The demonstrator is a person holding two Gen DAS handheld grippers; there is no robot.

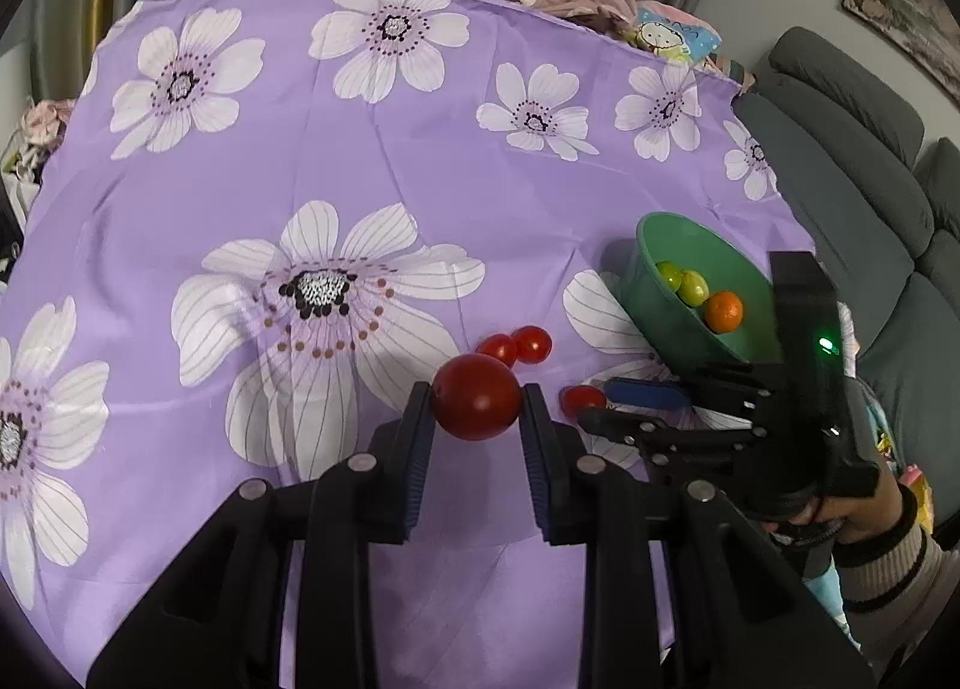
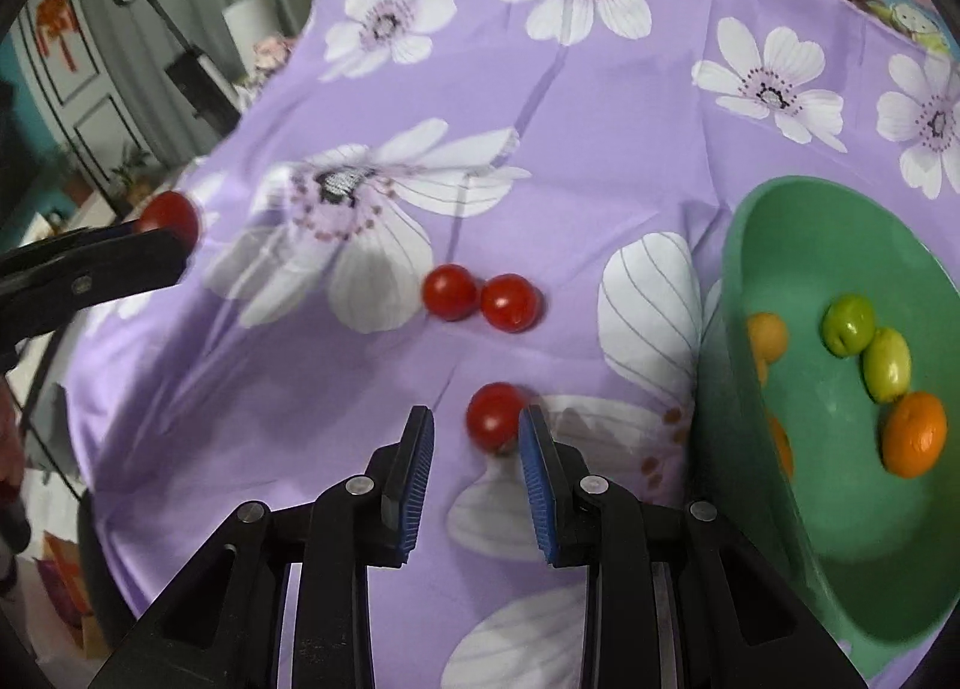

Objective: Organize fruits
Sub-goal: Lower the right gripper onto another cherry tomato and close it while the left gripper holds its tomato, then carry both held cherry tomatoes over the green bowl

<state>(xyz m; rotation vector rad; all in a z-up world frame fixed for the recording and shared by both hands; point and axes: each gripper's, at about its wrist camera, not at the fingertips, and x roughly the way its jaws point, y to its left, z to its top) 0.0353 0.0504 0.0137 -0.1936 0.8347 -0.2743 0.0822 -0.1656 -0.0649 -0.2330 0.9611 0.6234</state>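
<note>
Left gripper (image 1: 477,407) is holding a larger red tomato (image 1: 476,396) between its blue-padded fingers, jaws pressing on both sides of it, above the purple flowered cloth (image 1: 336,149). The right wrist view is showing the same tomato (image 2: 169,216) at the tip of the left gripper, at the left edge.

Right gripper (image 2: 474,437) is pointing down at the cloth with its jaws standing narrow; a small cherry tomato (image 2: 495,415) is lying on the cloth just at the fingertips, close against the right pad (image 2: 534,449). Whether the pads are actually pressing on it, cannot tell. In the left wrist view the right gripper (image 1: 600,404) is showing from the side, a sleeved hand (image 1: 840,515) behind it, the same small tomato (image 1: 581,398) at its tips.

Two more cherry tomatoes (image 2: 479,298) are lying touching each other on the cloth, a little beyond the right gripper.

Green bowl (image 2: 780,245) is sitting on the cloth at the right, looking tilted in both views. Inside it: two green fruits (image 2: 867,344) side by side and an orange one (image 2: 915,434) next to them
</note>
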